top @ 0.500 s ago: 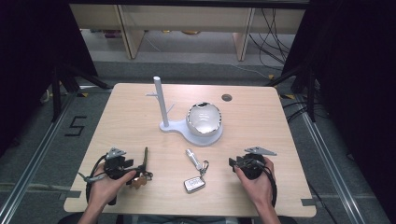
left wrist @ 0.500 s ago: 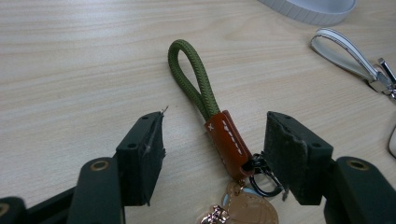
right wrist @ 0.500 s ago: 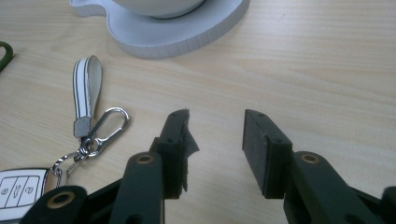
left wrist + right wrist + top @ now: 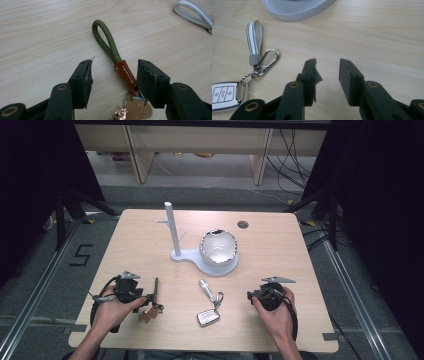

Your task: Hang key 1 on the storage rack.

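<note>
A green cord keychain (image 4: 105,37) with a brown leather tab lies on the wooden table (image 4: 280,250). The tab end lies between the jaws of my left gripper (image 4: 114,62), close against the right-hand jaw, and copper charms (image 4: 147,314) hang at that end. In the high view the left gripper (image 4: 148,297) is at the front left and stands open around the keychain (image 4: 156,287). My right gripper (image 4: 327,62) is open over bare wood at the front right (image 4: 251,296). To its left lies a white car key fob (image 4: 223,95) with a white strap (image 4: 255,37) and a carabiner.
A white stand with an upright post (image 4: 170,227) and short pegs sits mid-table. A shiny bowl (image 4: 218,247) rests on its flat base (image 4: 297,8). The key fob (image 4: 208,317) lies between the two grippers. A small round hole (image 4: 243,224) marks the far side of the tabletop.
</note>
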The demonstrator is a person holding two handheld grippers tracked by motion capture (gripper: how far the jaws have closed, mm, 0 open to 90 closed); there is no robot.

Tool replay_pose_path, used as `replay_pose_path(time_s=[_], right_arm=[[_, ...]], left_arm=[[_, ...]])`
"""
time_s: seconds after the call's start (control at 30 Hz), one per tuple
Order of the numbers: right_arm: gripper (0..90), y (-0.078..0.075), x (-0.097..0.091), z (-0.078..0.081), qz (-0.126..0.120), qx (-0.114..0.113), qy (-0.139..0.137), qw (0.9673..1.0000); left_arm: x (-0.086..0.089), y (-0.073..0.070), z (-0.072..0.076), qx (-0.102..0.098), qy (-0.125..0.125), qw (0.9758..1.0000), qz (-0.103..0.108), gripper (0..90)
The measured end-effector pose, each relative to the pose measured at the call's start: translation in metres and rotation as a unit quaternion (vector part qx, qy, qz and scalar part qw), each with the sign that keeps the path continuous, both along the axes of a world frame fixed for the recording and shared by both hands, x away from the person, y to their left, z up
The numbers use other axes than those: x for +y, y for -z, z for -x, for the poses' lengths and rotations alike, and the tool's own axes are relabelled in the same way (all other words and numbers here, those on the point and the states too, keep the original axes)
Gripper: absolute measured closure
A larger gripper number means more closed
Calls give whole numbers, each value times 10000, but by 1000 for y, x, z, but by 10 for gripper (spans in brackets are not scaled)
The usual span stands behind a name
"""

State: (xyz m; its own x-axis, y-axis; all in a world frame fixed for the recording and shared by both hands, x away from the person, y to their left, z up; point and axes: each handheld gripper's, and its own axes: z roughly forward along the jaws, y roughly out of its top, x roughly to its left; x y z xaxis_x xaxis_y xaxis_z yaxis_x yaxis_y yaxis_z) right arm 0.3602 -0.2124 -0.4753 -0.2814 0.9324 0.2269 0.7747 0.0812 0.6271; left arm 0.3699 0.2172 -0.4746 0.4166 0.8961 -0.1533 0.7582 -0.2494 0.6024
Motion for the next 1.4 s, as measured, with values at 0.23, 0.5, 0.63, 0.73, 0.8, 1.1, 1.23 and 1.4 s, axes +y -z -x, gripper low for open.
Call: replay_pose_path(time_s=[0.23, 0.5, 0.63, 0.73, 0.8, 1.1, 1.23, 1.4], right_arm=[[660, 0, -1, 0, -55, -5, -151, 9999], [650, -3, 1, 0, -66, 24, -118, 9999], [647, -1, 0, 0, -47, 23, -182, 9998], [643, 0, 1, -1, -68, 31, -212, 9997], [641, 2, 2, -1, 8, -42, -182, 9998], [635, 2, 3, -2, -93, 40, -237, 9997], [633, 3, 4, -2, -87, 50, -189, 9998], [632, 4, 6, -2, -69, 50, -209, 9997]], left_arm=[[-2, -1, -13, 567, 262, 9979, -192, 504], [-13, -6, -23, 885, 181, 9958, -153, 511], [-16, -7, -27, 1015, 105, 9946, -201, 524], [-17, -4, -30, 1147, 19, 9930, -277, 547], [-20, -2, -32, 1215, -1, 9921, -328, 560], [-24, 5, -32, 1504, 159, 9870, -536, 672], [-23, 6, -30, 1470, 226, 9875, -526, 735], [-19, 7, -25, 1294, 232, 9897, -562, 788]])
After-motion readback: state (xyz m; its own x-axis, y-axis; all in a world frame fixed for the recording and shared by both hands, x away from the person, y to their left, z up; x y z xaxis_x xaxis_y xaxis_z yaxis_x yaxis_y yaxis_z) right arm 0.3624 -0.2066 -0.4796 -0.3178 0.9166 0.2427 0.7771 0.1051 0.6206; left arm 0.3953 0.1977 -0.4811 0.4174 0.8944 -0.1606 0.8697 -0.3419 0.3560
